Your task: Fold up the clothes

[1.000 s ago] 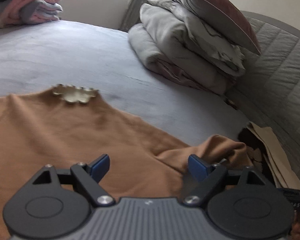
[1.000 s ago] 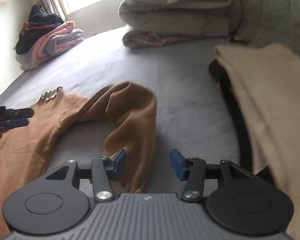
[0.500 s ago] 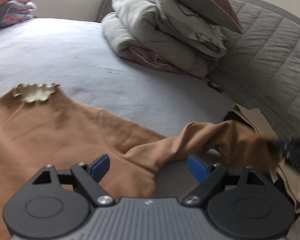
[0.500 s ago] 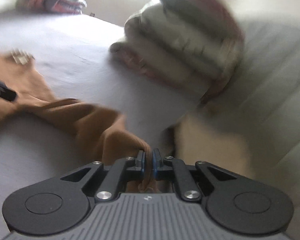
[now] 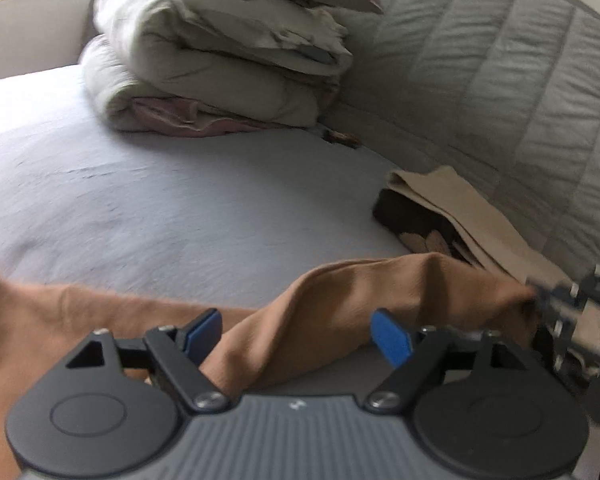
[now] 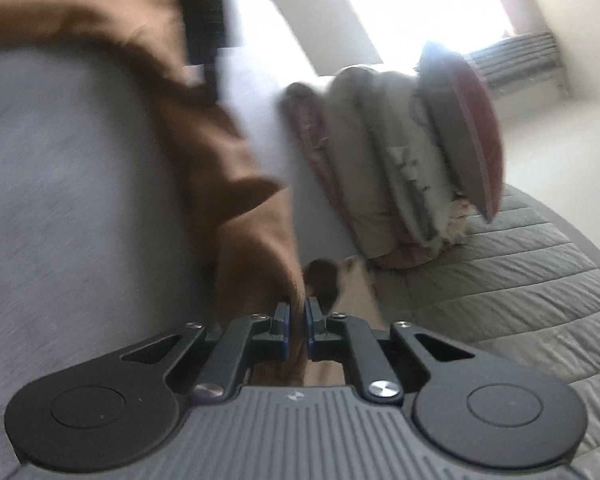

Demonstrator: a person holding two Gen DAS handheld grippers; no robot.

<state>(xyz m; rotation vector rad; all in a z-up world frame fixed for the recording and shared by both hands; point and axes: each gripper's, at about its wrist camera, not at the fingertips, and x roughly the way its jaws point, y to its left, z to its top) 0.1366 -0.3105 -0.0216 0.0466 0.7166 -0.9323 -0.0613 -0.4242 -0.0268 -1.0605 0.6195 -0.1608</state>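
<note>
A brown long-sleeved top [image 5: 60, 320] lies on the grey bed sheet [image 5: 140, 200]. Its sleeve [image 5: 360, 292] stretches out to the right. My left gripper [image 5: 296, 334] straddles the sleeve near the shoulder. Its jaws are closing, the blue pads still stand wide, and a gap shows at the right pad. At the sleeve's end, my right gripper [image 5: 540, 300] is shut on the cuff. In the blurred, rolled right wrist view the brown sleeve [image 6: 240, 184] runs away from my right gripper [image 6: 296, 320], pinched between its pads.
Folded duvets with a pillow on top [image 5: 220, 68] are stacked at the head of the bed, against a quilted headboard [image 5: 500, 80]. A beige folded garment over a dark one [image 5: 452, 208] lies just beyond the sleeve's end.
My right gripper shut on the sleeve's end, rolled over and drew the sleeve out straight. My left gripper slid right along the top, from the body to the sleeve.
</note>
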